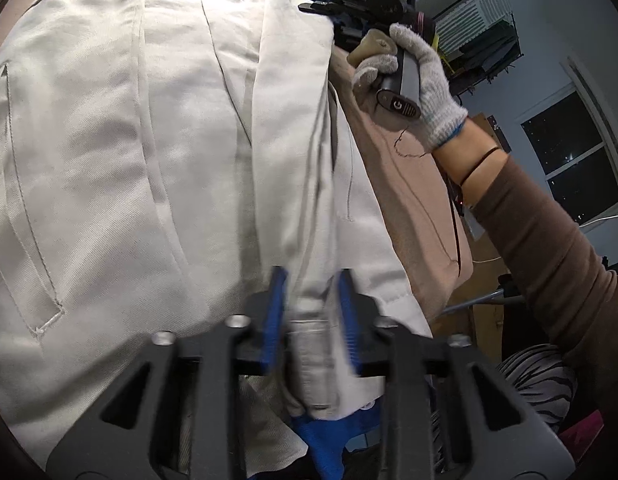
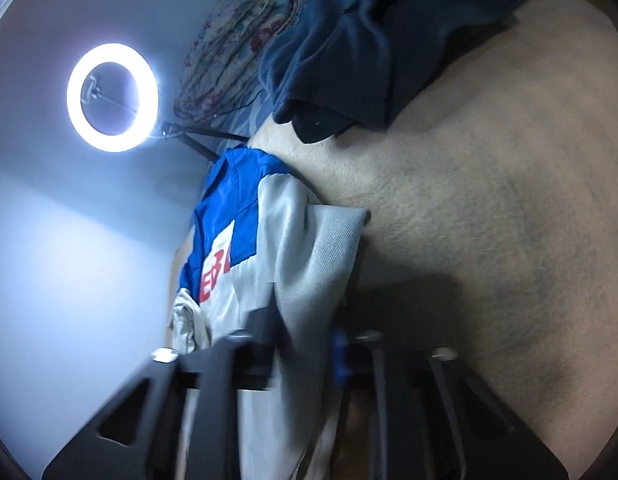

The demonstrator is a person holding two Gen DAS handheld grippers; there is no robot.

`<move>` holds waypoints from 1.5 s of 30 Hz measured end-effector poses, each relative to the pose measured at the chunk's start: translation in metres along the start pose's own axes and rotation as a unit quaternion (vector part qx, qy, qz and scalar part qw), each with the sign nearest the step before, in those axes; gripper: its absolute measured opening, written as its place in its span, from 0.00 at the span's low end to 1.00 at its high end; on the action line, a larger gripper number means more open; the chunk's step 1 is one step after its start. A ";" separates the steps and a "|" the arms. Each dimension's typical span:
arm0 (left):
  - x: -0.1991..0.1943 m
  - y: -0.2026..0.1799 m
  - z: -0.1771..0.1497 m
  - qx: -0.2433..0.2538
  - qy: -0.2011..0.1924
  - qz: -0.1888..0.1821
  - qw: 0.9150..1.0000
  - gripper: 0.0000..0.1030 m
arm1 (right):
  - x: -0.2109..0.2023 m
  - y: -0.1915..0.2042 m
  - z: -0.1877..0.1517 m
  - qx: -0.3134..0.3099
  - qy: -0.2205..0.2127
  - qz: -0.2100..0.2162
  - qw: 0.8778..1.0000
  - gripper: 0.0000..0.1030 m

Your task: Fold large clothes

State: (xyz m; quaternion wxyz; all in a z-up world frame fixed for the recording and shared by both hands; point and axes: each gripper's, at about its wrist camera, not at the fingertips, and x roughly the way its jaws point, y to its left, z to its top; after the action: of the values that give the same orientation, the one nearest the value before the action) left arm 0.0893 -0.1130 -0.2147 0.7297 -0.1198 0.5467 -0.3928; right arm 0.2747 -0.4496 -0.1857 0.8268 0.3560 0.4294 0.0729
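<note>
A large pale grey jacket (image 1: 149, 140) with blue panels and red letters lies spread on a tan bed (image 1: 409, 184). My left gripper (image 1: 311, 312) is shut on a bunched fold of the jacket near its blue hem. My right gripper (image 2: 305, 344) is shut on the jacket's grey edge (image 2: 309, 264), which hangs between its blurred fingers. The same jacket shows its blue and red chest panel (image 2: 229, 232) in the right wrist view. The right gripper (image 1: 329, 8) also shows in the left wrist view, held by a gloved hand at the jacket's far right edge.
A dark blue garment (image 2: 381, 40) lies heaped on the tan bed (image 2: 489, 220) beyond the jacket. A lit ring light (image 2: 112, 97) stands at the left by the wall. A floral cloth (image 2: 237, 40) hangs behind. A window (image 1: 573, 156) and rack are at the right.
</note>
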 end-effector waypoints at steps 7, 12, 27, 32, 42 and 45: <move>-0.003 -0.006 -0.010 0.009 -0.005 -0.011 1.000 0.15 | -0.010 0.079 -0.005 -0.101 -0.008 -0.039 0.994 0.03; -0.006 -0.003 -0.015 -0.001 -0.005 -0.026 1.000 0.15 | 0.013 0.139 -0.019 -0.176 0.007 -0.069 0.982 0.03; -0.008 0.012 -0.021 -0.031 -0.016 -0.043 0.998 0.14 | 0.122 0.205 -0.078 -0.285 0.170 -0.086 0.939 0.12; -0.008 0.013 -0.018 -0.034 -0.016 -0.049 0.998 0.14 | 0.072 0.210 -0.057 -0.313 0.124 -0.075 0.939 0.29; -0.013 0.020 -0.018 -0.036 -0.017 -0.050 0.998 0.14 | 0.125 0.187 -0.064 -0.421 0.133 -0.291 0.848 0.25; -0.016 0.023 -0.017 -0.039 -0.017 -0.055 0.998 0.14 | 0.117 0.181 -0.057 -0.388 0.143 -0.275 0.868 0.07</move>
State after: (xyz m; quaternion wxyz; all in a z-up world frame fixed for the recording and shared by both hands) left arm 0.0825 -0.0822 -0.2239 0.7110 -0.1846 0.5414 -0.4090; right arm 0.3376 -0.2369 -0.1660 0.8145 -0.1407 0.5603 0.0531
